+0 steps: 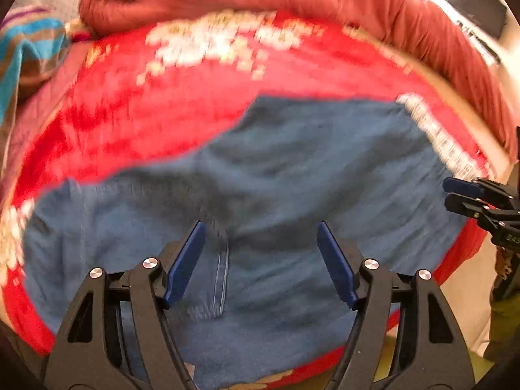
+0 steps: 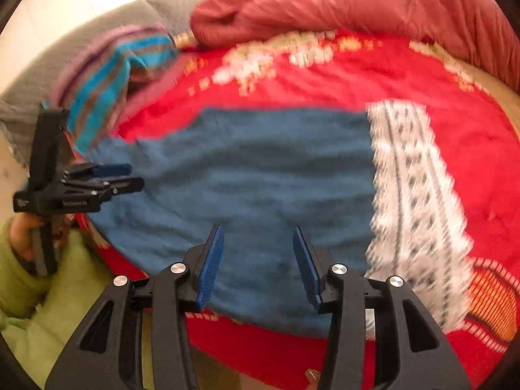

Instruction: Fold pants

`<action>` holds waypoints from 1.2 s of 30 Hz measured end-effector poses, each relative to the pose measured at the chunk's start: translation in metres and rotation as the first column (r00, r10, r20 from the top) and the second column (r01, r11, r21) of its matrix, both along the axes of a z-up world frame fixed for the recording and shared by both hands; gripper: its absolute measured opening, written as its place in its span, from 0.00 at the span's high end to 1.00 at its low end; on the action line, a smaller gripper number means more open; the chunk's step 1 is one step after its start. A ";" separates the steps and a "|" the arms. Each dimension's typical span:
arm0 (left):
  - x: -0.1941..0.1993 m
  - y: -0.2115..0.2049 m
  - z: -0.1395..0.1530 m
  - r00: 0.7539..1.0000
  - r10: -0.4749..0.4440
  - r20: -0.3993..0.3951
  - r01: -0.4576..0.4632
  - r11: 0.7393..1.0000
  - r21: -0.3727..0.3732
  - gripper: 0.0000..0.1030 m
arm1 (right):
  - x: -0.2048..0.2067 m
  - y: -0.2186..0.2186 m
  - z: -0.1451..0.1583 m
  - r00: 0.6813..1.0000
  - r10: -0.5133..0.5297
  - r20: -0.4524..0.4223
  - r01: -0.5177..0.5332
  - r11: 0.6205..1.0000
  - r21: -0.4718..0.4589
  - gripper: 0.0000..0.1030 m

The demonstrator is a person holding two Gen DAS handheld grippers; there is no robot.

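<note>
Both views are bright, with soft, even light and no hard shadows; only faint dark folds show on the blue pants (image 1: 292, 178). The upper corners are washed out to near white. Motion blur smears the red blanket (image 1: 195, 97) and its pale pattern in both views, while the left claw (image 1: 261, 227) and the right claw (image 2: 258, 230) stay sharp. The fisheye lens bends everything near the edges, and the corners are black.
</note>
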State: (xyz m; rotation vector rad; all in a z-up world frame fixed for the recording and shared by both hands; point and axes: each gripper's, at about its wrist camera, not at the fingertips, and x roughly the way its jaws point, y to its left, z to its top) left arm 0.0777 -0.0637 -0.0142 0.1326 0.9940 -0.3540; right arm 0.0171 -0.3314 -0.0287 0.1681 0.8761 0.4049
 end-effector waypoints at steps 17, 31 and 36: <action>0.119 -0.018 -0.023 0.993 0.042 -0.106 -0.055 0.991 -0.120 0.36 | 0.135 -0.120 -0.023 0.963 -0.210 -0.168 0.229 0.968 0.100 0.57; 0.111 -0.039 -0.009 0.999 -0.033 0.010 0.034 0.992 -0.122 0.95 | 0.131 -0.106 -0.013 0.990 -0.134 -0.049 0.139 0.984 0.111 0.82; 0.119 -0.049 -0.020 0.999 -0.030 0.011 0.030 0.998 -0.051 0.97 | 0.144 -0.093 -0.027 0.989 -0.133 -0.070 0.131 0.991 -0.030 0.82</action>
